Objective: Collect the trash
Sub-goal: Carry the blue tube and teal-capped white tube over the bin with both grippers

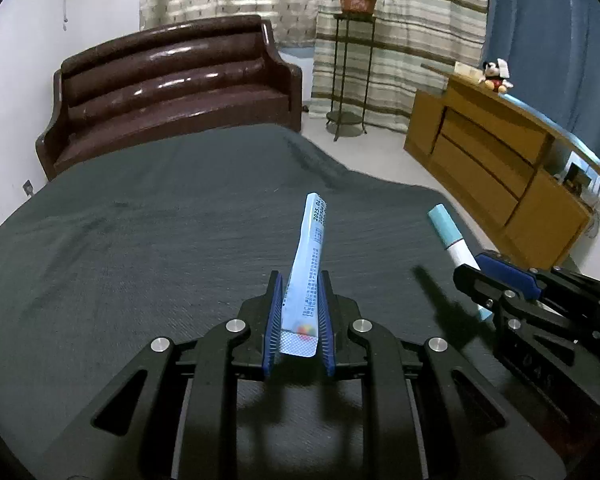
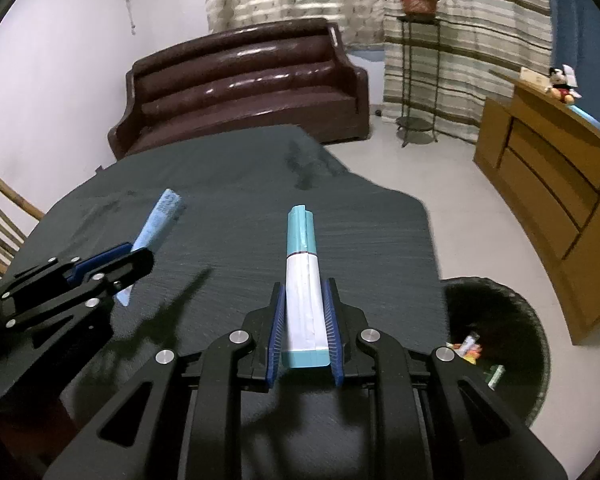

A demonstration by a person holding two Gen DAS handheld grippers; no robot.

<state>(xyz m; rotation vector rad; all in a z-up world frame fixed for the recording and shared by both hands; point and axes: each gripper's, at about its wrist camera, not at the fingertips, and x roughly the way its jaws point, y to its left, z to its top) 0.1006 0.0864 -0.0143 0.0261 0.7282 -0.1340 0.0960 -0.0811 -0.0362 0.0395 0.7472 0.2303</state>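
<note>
My left gripper [image 1: 299, 280] is shut on a long light-blue wrapper [image 1: 310, 256] with black print, held above the dark grey table cloth [image 1: 140, 220]. My right gripper [image 2: 304, 288] is shut on a white and teal box-like wrapper [image 2: 302, 280], also above the cloth. Each gripper shows in the other's view: the right one [image 1: 496, 276] with its teal wrapper [image 1: 446, 228], the left one [image 2: 112, 268] with its blue wrapper [image 2: 158, 220]. A black trash bin [image 2: 508, 312] stands on the floor right of the table, with several bits of trash [image 2: 472, 350] inside.
A brown leather sofa [image 1: 172, 92] stands behind the table. A wooden cabinet [image 1: 496, 172] with a Mickey toy [image 1: 496, 76] is at the right. A metal plant stand [image 1: 350, 72] stands by the curtains. A wooden chair [image 2: 0, 220] is at the table's left.
</note>
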